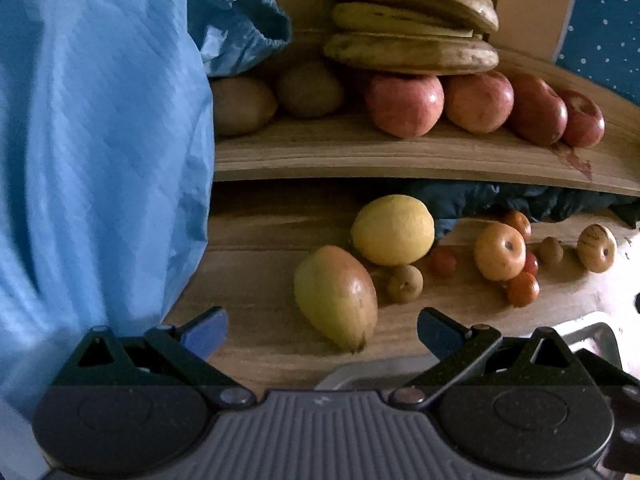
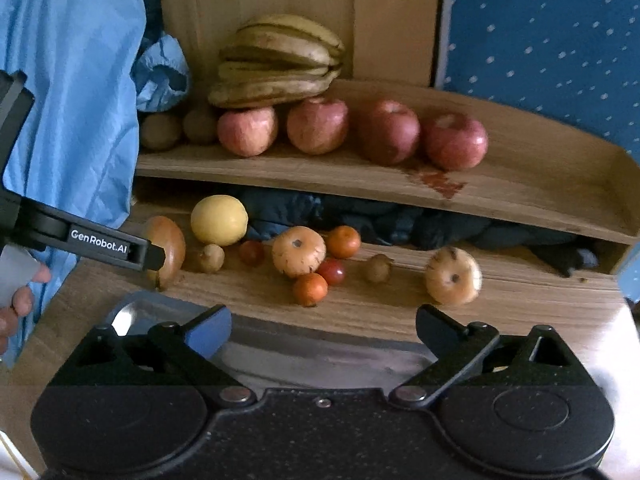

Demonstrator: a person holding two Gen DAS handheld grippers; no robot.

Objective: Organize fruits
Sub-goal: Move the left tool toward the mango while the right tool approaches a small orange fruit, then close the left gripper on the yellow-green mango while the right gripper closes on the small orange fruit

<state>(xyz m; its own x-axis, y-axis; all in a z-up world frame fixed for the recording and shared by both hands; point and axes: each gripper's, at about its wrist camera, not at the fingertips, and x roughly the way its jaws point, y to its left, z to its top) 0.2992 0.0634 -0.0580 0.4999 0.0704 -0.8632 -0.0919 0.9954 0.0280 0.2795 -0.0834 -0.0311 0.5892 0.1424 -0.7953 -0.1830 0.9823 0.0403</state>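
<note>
Left wrist view: left gripper (image 1: 322, 330) wide, nothing held, mango (image 1: 335, 297) on the wooden table (image 1: 256, 272) just ahead between the jaws, long axis running away up-left, tip toward the camera; left hand nearer it. Right wrist view shows what that one lacks: left gripper's finger crossing in front of the mango, steel tray (image 2: 320, 354) under the right gripper (image 2: 324, 330), also wide and empty
</note>
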